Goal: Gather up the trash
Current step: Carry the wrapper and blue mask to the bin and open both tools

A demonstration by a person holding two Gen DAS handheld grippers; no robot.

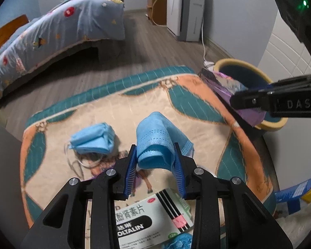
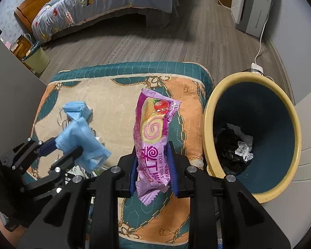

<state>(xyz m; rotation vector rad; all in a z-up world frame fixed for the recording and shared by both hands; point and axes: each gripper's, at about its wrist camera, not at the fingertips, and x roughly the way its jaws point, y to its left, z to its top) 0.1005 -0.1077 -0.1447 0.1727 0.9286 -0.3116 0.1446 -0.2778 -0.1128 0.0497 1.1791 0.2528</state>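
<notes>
A quilted cushion (image 2: 105, 95) in beige, orange and teal serves as the work surface, set on a grey wood-plank floor (image 2: 134, 45) in a bedroom. A bed with a blue patterned duvet (image 1: 58, 31) stands far left, and a white appliance (image 1: 184, 10) sits against the far wall with a cable running down to a power strip (image 2: 257, 65).

The left gripper (image 1: 155, 161) is clamped on a blue face mask (image 1: 155, 137), held clear of the cushion. A second, folded face mask (image 1: 93, 139) lies on the cushion to its left, and a medicine box (image 1: 151, 217) rests at the near edge.

The right gripper (image 2: 153, 166) pinches a purple Swiss roll wrapper (image 2: 151, 128) upright above the cushion's right half.

Just beside the cushion's right edge stands a yellow-rimmed waste bin (image 2: 209, 124), its mouth open, with crumpled paper and dark waste (image 2: 236, 149) at the bottom. The far floor between cushion and bed is open.
</notes>
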